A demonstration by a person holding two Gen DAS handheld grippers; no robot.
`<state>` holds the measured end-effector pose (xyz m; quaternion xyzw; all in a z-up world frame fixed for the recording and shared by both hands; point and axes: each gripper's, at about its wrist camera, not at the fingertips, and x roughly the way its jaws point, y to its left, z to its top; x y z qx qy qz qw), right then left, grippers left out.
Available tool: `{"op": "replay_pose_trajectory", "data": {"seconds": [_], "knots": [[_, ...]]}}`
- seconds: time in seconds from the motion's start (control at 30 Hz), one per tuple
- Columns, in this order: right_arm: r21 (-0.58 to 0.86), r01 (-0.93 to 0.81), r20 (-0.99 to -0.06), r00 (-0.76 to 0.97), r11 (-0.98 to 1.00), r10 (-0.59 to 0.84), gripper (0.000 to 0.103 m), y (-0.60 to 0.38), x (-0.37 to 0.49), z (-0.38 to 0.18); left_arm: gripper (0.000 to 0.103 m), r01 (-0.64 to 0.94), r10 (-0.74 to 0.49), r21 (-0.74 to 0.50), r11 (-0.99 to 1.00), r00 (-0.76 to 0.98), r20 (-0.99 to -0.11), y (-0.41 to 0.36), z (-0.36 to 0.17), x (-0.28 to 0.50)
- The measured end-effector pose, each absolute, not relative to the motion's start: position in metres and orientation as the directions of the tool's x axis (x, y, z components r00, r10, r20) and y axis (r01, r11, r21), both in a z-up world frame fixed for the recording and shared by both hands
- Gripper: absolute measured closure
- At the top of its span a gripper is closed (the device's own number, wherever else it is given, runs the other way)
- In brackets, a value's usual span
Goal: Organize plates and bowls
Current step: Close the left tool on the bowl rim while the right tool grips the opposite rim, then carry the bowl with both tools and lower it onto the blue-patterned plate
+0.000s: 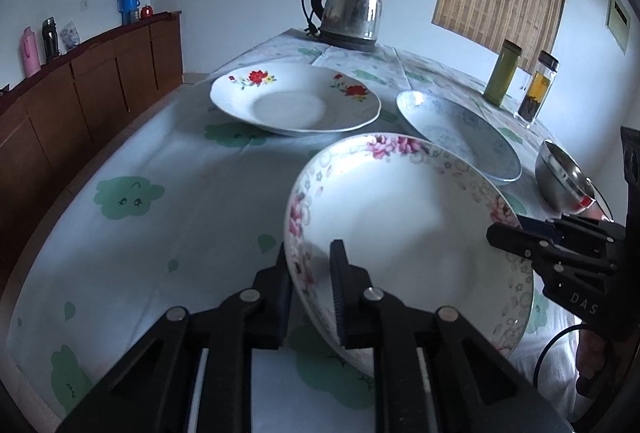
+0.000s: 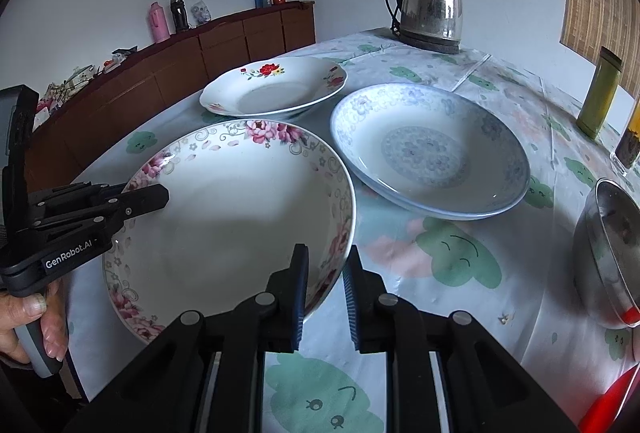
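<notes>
A white plate with a pink flower rim (image 1: 400, 225) (image 2: 240, 225) lies nearest to me on the cloth-covered table (image 1: 180, 193). My left gripper (image 1: 313, 273) is shut on the plate's left rim, one pad inside and one outside. It shows again in the right wrist view as the left gripper (image 2: 160, 197), held by a hand (image 2: 36, 317). My right gripper (image 2: 326, 273) is shut on the opposite rim. In the left wrist view the right gripper (image 1: 498, 233) reaches over that edge. I cannot tell whether the plate is off the cloth.
Behind stand a red-flowered plate (image 1: 296, 101) (image 2: 276, 85) and a blue-patterned plate (image 1: 460, 133) (image 2: 432, 149). A steel bowl (image 1: 564, 177) (image 2: 608, 253) sits at the right. Farther back are a kettle (image 1: 352, 9), a green bottle (image 1: 502, 73) and a glass jar (image 1: 538, 89). A wooden sideboard (image 1: 80, 85) runs along the left.
</notes>
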<state>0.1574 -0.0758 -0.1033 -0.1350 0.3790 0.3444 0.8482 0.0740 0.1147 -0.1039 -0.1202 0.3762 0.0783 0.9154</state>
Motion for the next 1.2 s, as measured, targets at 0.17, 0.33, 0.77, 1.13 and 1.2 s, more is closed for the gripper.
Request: {"op": "replay_pose_trajectory", "data": {"seconds": [0.17,0.33,0.77,1.13,1.2], "knots": [[0.047,-0.684,-0.731,0.474,0.728,0.491,0.084,-0.075,0.157,-0.098,0.088,-0.242,0.056,-0.169,0.955,0.710,-0.702,0.116,-0.100,0.072],[0.054,-0.684,-0.717,0.480,0.728,0.505,0.084,-0.074,0.157,-0.090,0.088,-0.246,0.069,-0.162,0.956,0.724,-0.687,0.117,-0.093,0.073],[0.035,-0.712,-0.690,0.491,0.701,0.533,0.084,-0.059,0.170,-0.072,0.088,-0.297,0.135,-0.149,0.943,0.753,-0.644,0.127,-0.073,0.083],[0.041,-0.706,-0.647,0.520,0.707,0.557,0.084,-0.052,0.189,-0.047,0.088,-0.317,0.172,-0.143,0.938,0.781,-0.601,0.133,-0.054,0.101],[0.030,-0.703,-0.640,0.533,0.711,0.554,0.084,-0.050,0.192,-0.043,0.088,-0.320,0.180,-0.140,0.937,0.785,-0.593,0.133,-0.051,0.104]]}}
